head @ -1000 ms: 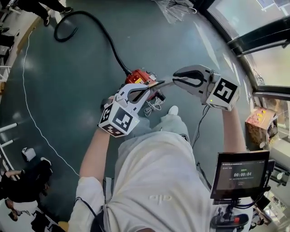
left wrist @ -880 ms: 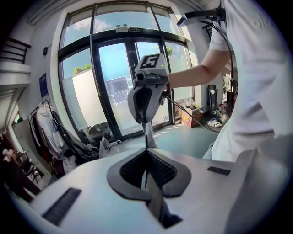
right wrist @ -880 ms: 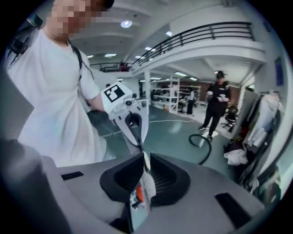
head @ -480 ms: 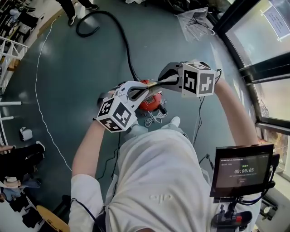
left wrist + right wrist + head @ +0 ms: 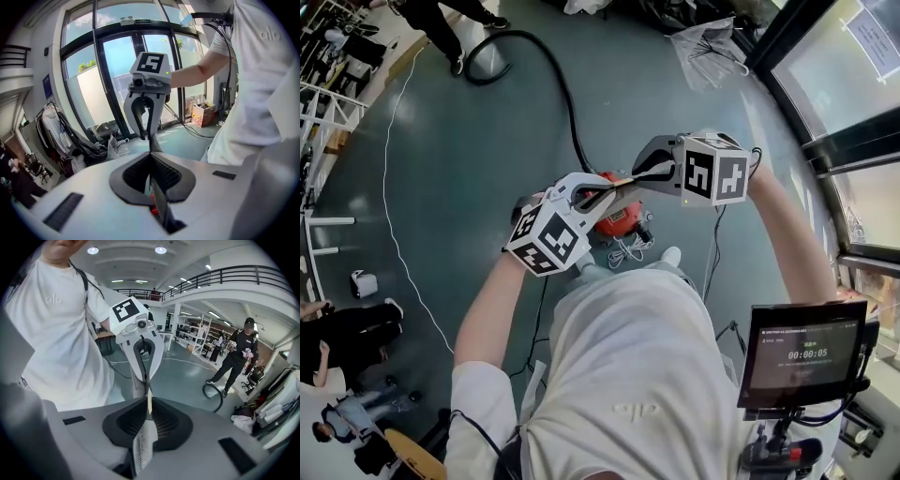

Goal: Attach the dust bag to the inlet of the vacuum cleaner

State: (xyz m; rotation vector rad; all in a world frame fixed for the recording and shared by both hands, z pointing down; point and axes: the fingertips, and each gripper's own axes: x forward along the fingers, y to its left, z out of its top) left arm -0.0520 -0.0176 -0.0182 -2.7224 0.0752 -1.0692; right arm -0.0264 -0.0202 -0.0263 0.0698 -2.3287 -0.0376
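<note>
A flat, thin dust bag (image 5: pixel 622 180) hangs edge-on in the air between my two grippers. My left gripper (image 5: pixel 611 190) is shut on one end and my right gripper (image 5: pixel 630 176) on the other, jaw tips nearly meeting. In the left gripper view the bag (image 5: pixel 157 199) is a dark strip running from my left gripper (image 5: pixel 151 157) to the right gripper (image 5: pixel 146 135). In the right gripper view the bag (image 5: pixel 142 446) shows white mesh with a cream edge in my right gripper (image 5: pixel 149 405), with the left gripper (image 5: pixel 143 377) facing it. The red vacuum cleaner (image 5: pixel 619 217) stands on the floor below them.
A black hose (image 5: pixel 551 70) curves from the vacuum to the upper left. A white cord bundle (image 5: pixel 628 249) lies by the vacuum, and a thin white cable (image 5: pixel 390 197) crosses the floor. People stand at the top left (image 5: pixel 441 19) and bottom left (image 5: pixel 342 337). Glass doors (image 5: pixel 853 103) line the right.
The head view has swung, so the vacuum and hose sit lower in frame. The right gripper has moved left and turned its marker cube. Both grippers stay joined on the bag.
</note>
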